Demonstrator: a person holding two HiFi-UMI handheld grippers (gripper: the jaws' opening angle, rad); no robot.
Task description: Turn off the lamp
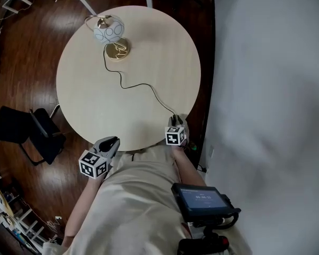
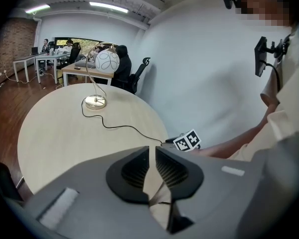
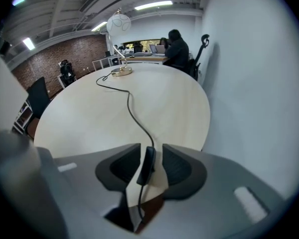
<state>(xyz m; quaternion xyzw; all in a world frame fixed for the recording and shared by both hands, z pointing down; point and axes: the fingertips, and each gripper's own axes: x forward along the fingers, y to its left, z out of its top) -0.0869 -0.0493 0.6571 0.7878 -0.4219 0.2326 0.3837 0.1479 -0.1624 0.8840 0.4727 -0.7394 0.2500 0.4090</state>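
A round wooden table (image 1: pixel 95 89) filled the scene, bare apart from the lamp (image 1: pixel 110 36), which stood upright at its far side, well away from the person at the near edge. The lamp's white globe cast no glow on the tabletop in any view, so the light looked to be already off, though that could not be settled from the shade alone. Its black cord (image 1: pixel 141 85) snaked across the wood to the near rim. There the right gripper (image 3: pixel 151 153) pointed down at the table, its jaws standing apart with the cord's inline switch (image 3: pixel 147 166) upright between them and a gap showing beside it, not clamped. The left gripper (image 2: pixel 152 151) hung off the table's edge, jaws all but together on nothing. If the switch had been pressed, only drawing the right gripper clear remained; if not, one squeeze was still owed.
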